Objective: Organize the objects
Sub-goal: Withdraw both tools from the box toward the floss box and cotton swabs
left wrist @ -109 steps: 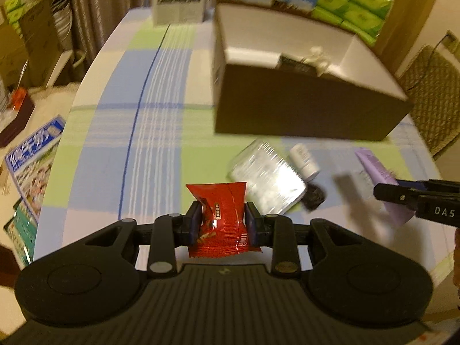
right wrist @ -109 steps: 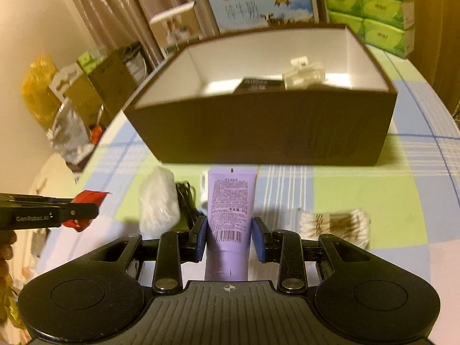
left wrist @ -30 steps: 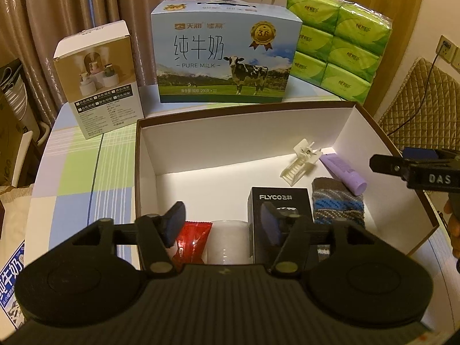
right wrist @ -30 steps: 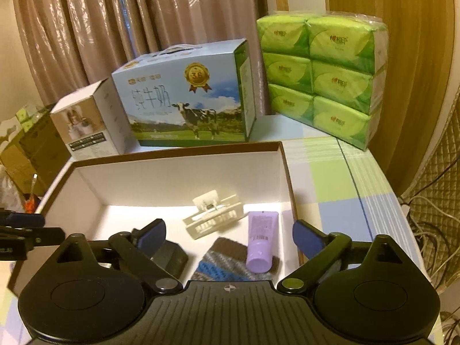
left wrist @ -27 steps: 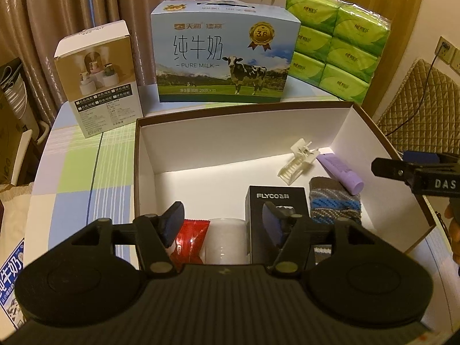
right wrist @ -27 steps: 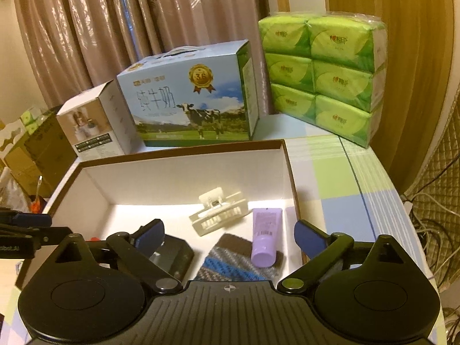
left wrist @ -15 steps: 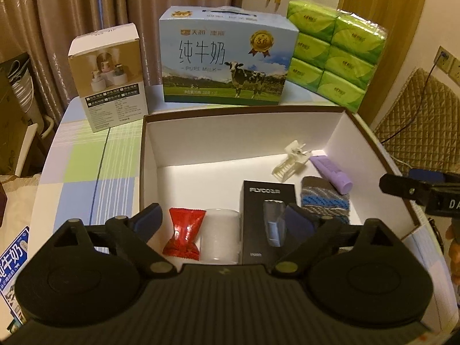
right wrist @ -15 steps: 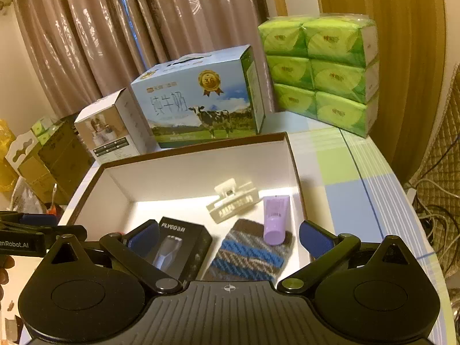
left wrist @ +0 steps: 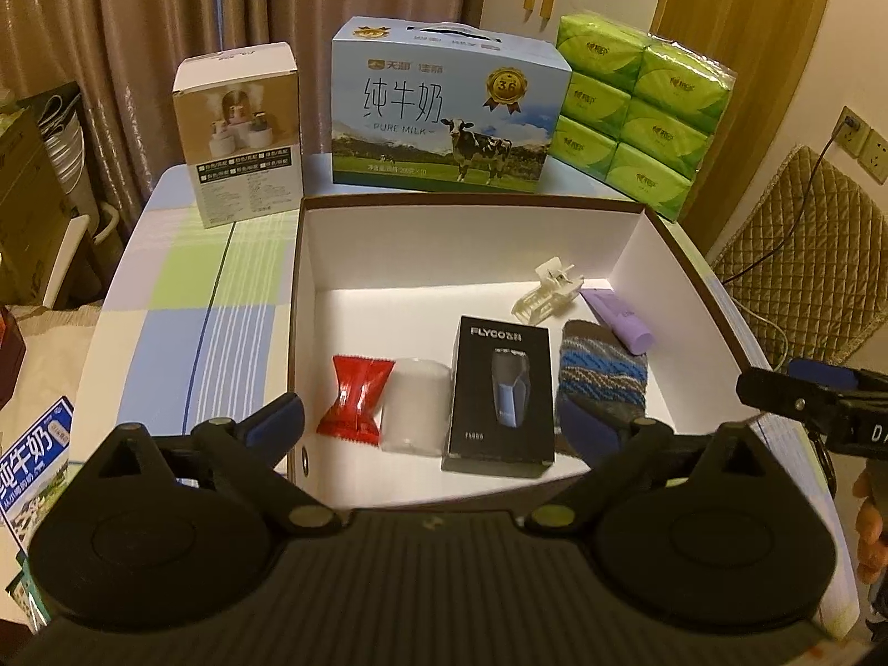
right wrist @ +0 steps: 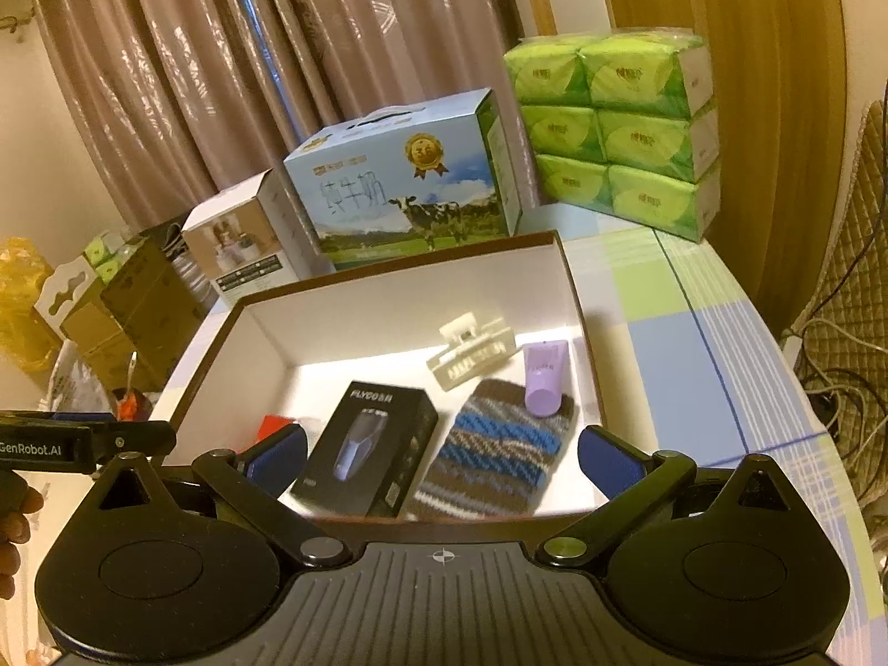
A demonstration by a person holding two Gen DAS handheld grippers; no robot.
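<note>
— The brown box [left wrist: 688, 261], white inside, sits on the checked counter [left wrist: 183, 299] straight ahead of both pairs of tongs, and everything being sorted lies on its floor.

— What is in it, going from the left tongs [left wrist: 438, 422]?

— Just past their left finger lies the red snack packet [left wrist: 358, 397]. Beside it, between the two fingers, a small translucent white container [left wrist: 416, 408], then the black FLYCO shaver box [left wrist: 502, 388]. Behind the right finger is the striped knitted pouch [left wrist: 602, 369]. Farther off lie the cream hair claw clip [left wrist: 546, 291] and the lilac tube [left wrist: 619, 311].

— And from the right tongs [right wrist: 441, 458]?

— The shaver box [right wrist: 369, 447] and the knitted pouch [right wrist: 494, 444] lie side by side between their fingers, the pouch to the right. The lilac tube [right wrist: 546, 369] rests with its cap end on the pouch's far edge, and the claw clip [right wrist: 472, 352] is just left of the tube.

— Are either holding anything?

— No. The left tongs have just been spreading and stand wide, nothing gripped; the packet lies on the box floor, apart from their blue pads. The right tongs are splayed just as wide, also empty.

— Beyond the box?

— A blue milk carton [left wrist: 447, 114] with a cow on it, a white humidifier box [left wrist: 244, 136] left of that, and a green stack of tissue packs [left wrist: 638, 116] to the right, all before a curtain [right wrist: 222, 55].
</note>
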